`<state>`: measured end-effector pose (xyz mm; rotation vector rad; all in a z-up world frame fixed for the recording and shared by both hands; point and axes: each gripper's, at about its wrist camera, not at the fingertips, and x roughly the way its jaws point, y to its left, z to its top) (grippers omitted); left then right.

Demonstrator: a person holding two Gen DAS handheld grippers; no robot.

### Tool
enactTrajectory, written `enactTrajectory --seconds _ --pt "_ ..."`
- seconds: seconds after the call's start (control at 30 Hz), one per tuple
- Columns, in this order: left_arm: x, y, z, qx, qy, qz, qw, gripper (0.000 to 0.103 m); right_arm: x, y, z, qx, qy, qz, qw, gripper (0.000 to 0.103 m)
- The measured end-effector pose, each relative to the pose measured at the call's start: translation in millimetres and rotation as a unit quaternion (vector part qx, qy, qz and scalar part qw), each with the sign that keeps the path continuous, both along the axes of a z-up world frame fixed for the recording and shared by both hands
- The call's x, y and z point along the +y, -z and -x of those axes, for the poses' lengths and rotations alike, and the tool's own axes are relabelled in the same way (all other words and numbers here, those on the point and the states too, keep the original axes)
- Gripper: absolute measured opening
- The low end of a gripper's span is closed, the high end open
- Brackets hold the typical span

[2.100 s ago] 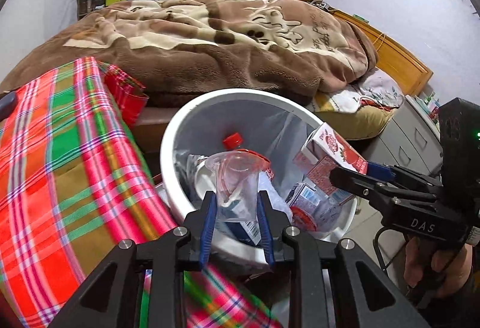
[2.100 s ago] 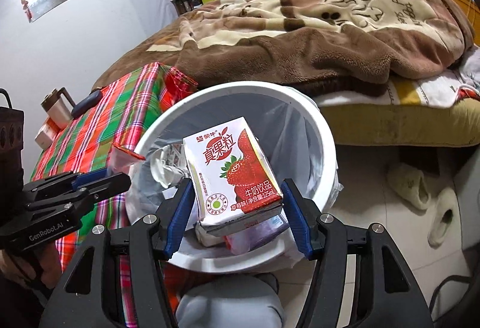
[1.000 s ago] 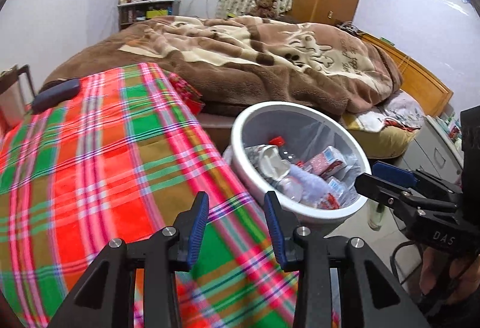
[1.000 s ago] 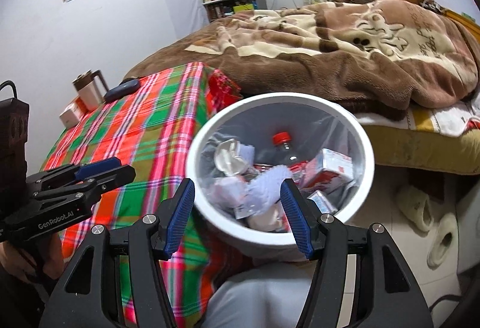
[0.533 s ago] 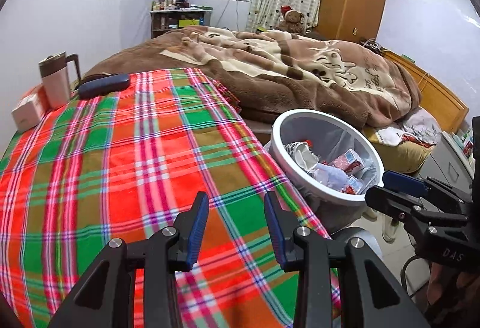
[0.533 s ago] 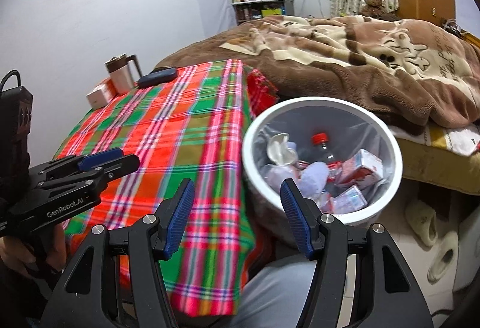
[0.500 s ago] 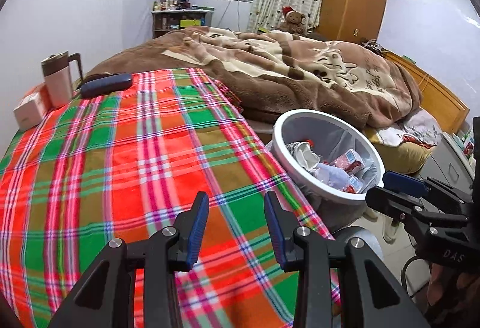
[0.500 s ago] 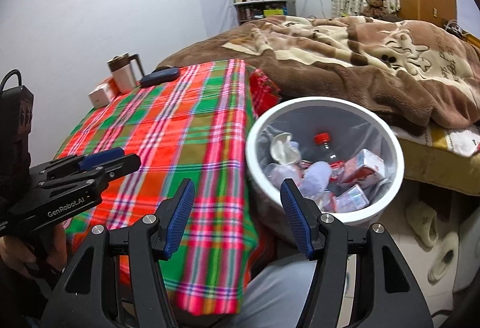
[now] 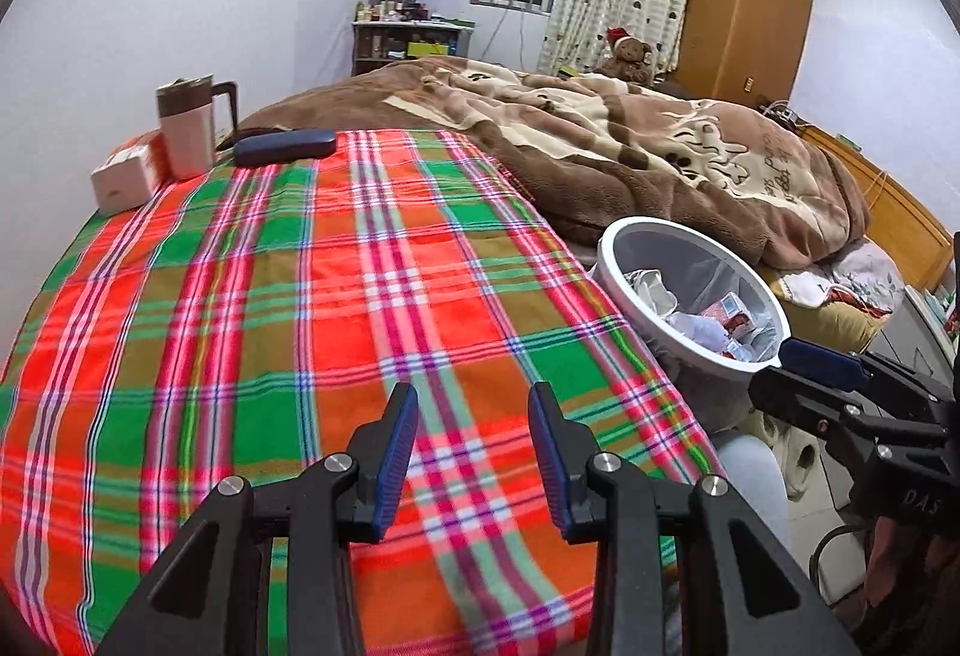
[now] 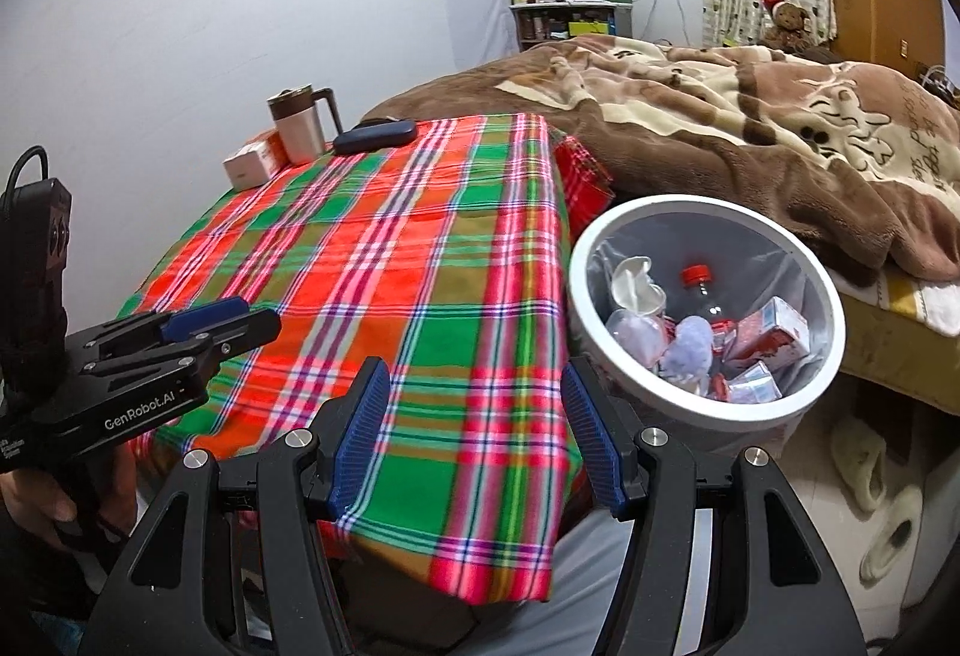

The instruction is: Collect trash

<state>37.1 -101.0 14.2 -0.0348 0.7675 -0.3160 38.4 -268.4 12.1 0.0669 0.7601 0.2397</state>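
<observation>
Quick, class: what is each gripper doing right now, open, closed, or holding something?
Left gripper: open, holding nothing, above the plaid tablecloth.
Right gripper: open wide, holding nothing, beside the trash bin.

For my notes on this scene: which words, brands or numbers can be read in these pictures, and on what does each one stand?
"GenRobot.AI": on the left hand-held gripper, seen from the right wrist.
"DAS": on the right hand-held gripper, seen from the left wrist.
Script on the blanket: too distorted to read.
Print on the cartons in the bin: too small.
Small print under "GenRobot.AI": too small.
</observation>
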Motion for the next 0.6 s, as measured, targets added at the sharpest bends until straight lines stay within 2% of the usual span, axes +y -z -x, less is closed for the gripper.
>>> enactTrajectory --seconds 0.6 --pt "15 2 12 -0.001 -0.029 -0.005 0.9996 0.038 12 1 3 -0.001 -0.008 0.001 1.0 0.061"
